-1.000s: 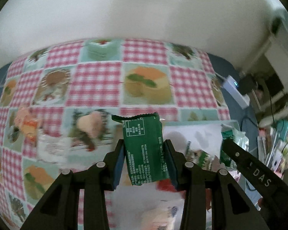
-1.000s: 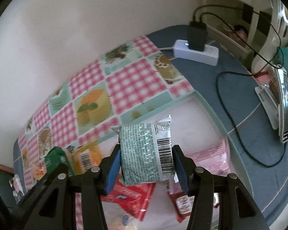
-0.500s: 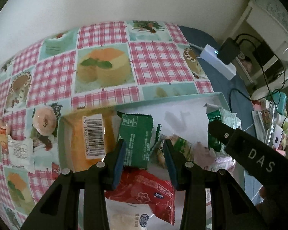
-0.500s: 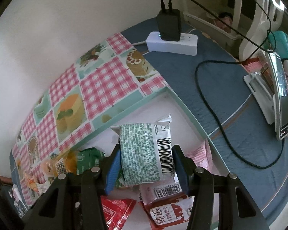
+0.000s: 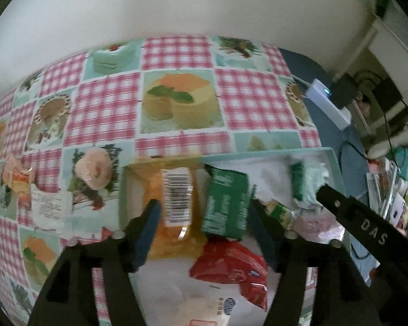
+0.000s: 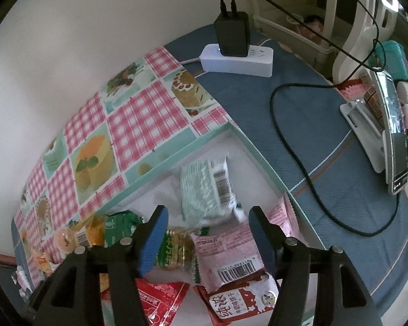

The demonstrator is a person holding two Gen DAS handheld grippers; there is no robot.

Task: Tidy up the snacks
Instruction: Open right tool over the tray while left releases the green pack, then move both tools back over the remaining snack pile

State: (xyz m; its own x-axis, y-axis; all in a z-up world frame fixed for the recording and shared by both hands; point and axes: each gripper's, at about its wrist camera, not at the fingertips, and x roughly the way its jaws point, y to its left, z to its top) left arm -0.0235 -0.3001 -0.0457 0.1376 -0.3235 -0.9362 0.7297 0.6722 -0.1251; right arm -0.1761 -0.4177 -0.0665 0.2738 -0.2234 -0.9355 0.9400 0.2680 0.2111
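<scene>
A teal-rimmed white tray holds several snack packets. My left gripper is open above it; a dark green packet lies loose between its fingers, beside an orange packet. My right gripper is open; a pale green and white packet lies in the tray's far corner just beyond its fingertips. A pink packet, a red packet and a green biscuit pack also lie in the tray. The right gripper's finger shows in the left wrist view.
The tray sits on a pink-checked cake-print cloth. A white power strip with a black charger and black cable lie on the blue cloth to the right. A tablet on a stand is at far right. A wall is behind.
Both grippers have opened. The dark green packet left the left gripper and the pale green packet left the right; both now lie in the tray. Both grippers have pulled back slightly.
</scene>
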